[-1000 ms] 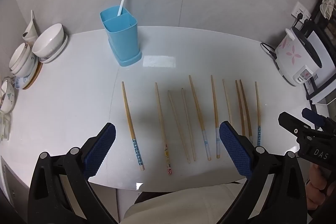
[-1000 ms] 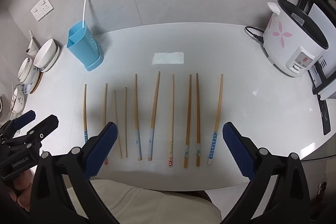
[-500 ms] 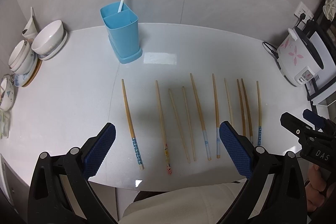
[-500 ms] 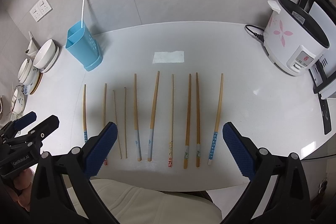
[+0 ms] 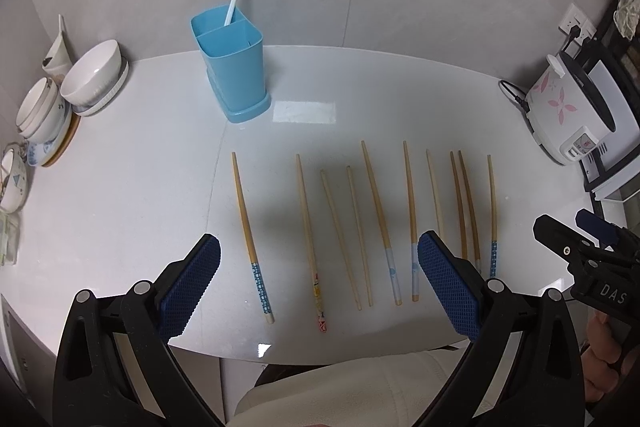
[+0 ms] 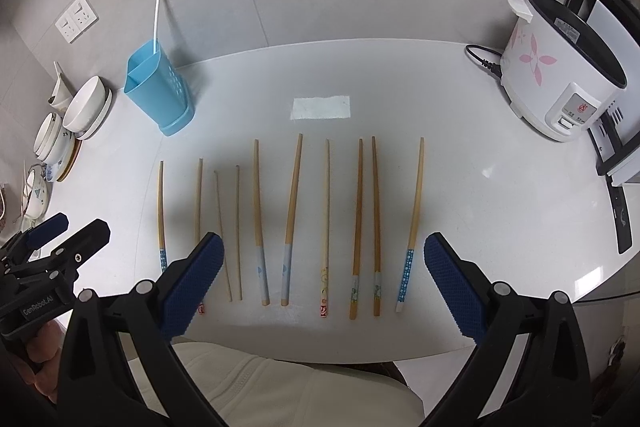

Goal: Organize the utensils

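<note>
Left wrist view shows us, left to right, stacked bowls [image 5: 94, 79] at nine o'clock, the blue holder [image 5: 234, 71] at eleven, ten chopsticks [image 5: 376, 211] lying side by side mid-table [image 5: 120, 187], and both our left gripper [image 5: 318, 279] and right gripper [image 6: 320, 277] spread wide, holding nothing.

Ten chopsticks [image 6: 327, 223] lie before one blue holder [image 6: 158, 93], which holds one white straw [image 6: 155, 19].

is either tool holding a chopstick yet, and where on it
Nothing is held. The left tool and right tool are both open above the chopsticks lying on the table.
</note>
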Motion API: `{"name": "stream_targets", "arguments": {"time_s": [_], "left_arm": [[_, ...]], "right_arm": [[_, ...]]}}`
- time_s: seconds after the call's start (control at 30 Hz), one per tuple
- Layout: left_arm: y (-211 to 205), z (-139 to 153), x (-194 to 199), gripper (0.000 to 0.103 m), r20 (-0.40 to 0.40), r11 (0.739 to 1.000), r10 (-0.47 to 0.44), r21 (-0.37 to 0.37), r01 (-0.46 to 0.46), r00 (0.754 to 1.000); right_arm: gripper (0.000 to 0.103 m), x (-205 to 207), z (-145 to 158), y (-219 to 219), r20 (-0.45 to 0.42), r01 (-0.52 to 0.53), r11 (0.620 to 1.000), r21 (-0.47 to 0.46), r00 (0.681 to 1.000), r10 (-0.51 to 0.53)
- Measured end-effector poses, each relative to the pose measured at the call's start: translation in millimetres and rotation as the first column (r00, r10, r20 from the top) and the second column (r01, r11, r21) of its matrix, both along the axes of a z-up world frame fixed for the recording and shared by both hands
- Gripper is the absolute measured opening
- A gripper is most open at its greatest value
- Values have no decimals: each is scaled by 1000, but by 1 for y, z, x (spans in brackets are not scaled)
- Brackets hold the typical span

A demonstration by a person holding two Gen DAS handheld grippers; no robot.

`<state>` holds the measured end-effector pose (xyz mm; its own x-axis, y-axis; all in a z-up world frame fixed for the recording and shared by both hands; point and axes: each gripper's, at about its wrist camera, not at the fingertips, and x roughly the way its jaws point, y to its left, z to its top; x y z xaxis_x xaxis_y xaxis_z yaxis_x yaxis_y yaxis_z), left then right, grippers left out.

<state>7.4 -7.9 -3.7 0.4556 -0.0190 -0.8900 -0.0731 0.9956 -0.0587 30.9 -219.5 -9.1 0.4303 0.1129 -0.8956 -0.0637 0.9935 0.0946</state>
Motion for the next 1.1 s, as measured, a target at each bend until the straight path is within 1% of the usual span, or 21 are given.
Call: {"name": "stream_targets", "arguments": {"time_s": [1.1], "left_arm": [[1, 2, 1, 97, -5, 1000, 2, -2, -2, 1000]], "right_arm": [[96, 0, 2, -2, -1, 1, 1000, -2, 1000, -1]]}}
